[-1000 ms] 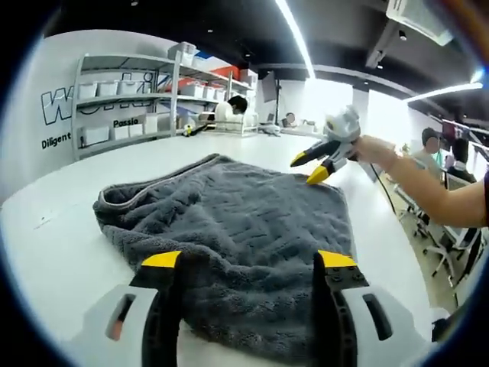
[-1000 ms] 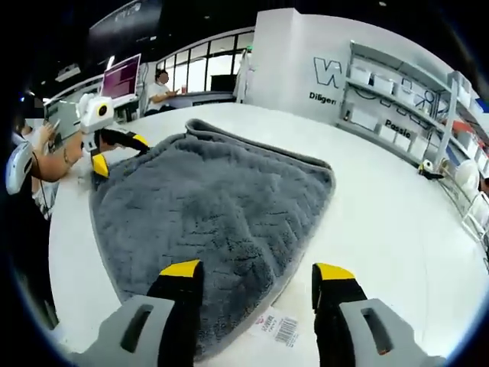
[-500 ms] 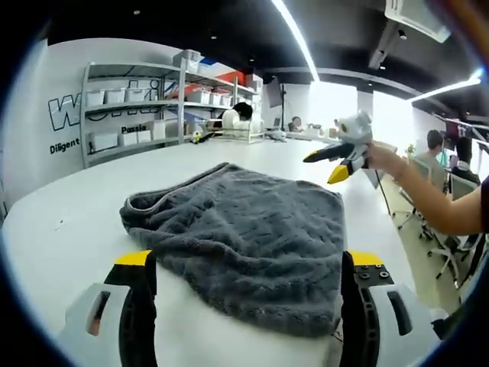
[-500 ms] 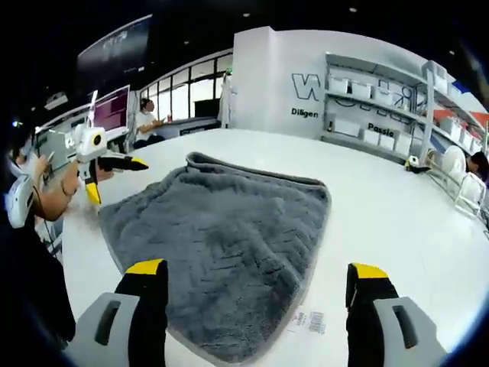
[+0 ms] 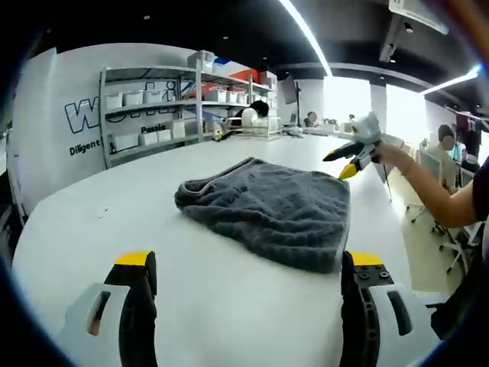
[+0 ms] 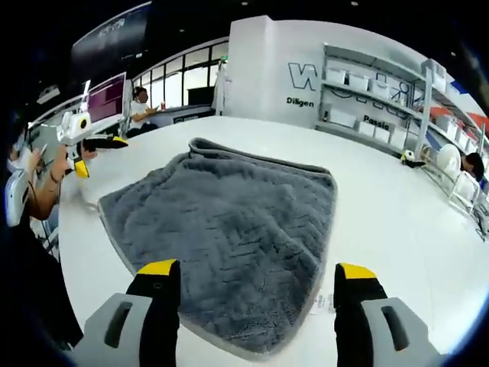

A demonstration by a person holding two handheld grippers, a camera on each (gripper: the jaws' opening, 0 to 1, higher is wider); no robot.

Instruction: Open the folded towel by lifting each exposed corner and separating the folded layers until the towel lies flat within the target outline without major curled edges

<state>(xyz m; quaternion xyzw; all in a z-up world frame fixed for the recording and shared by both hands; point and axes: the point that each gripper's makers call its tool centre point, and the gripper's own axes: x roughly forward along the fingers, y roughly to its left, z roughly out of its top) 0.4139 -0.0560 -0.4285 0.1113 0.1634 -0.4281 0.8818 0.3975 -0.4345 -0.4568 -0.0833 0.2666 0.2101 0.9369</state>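
I'm looking down my left gripper and its jaws stand wide apart, nothing between them, just bare white table under the yellow tips. The grey towel lies well ahead of this gripper, out past the jaw tips and a little to the right of centre, apart from both jaws. It's lying folded on the table, with a thick rolled edge along its left side and a flatter hem toward me on the right. Off beyond the towel's far right corner I can see my other gripper, held up above the table in a hand, its yellow-tipped jaws parted and not touching the cloth.

Switching to the right gripper view: my right gripper is spread open too, holding nothing. Here the towel sits much closer, its near edge running across between the two jaw tips, with the left jaw over the cloth and the right jaw just off its right edge over the table. I can't tell whether the jaws touch the pile. The left gripper appears at far left, raised clear of the towel's left corner. Shelving with white bins stands against the wall behind
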